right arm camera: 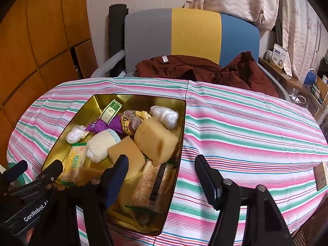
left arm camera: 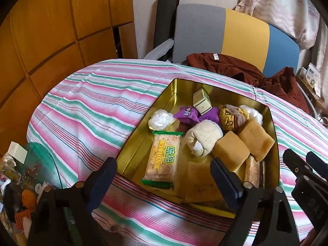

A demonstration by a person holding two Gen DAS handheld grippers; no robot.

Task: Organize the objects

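Both tongs — left [left arm camera: 164,176], right [right arm camera: 162,176] — agape, empty, over gold tin [left arm camera: 143,141].

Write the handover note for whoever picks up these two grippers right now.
Left gripper: open, empty, over the gold rectangular tin.
Right gripper: open, empty, over the tin's right rim.
In the tin: green-edged cracker packet, two tan sponge blocks, rolled cream cloth, purple sachets, small white box.
Left: a small brown box on the striped tablecloth.
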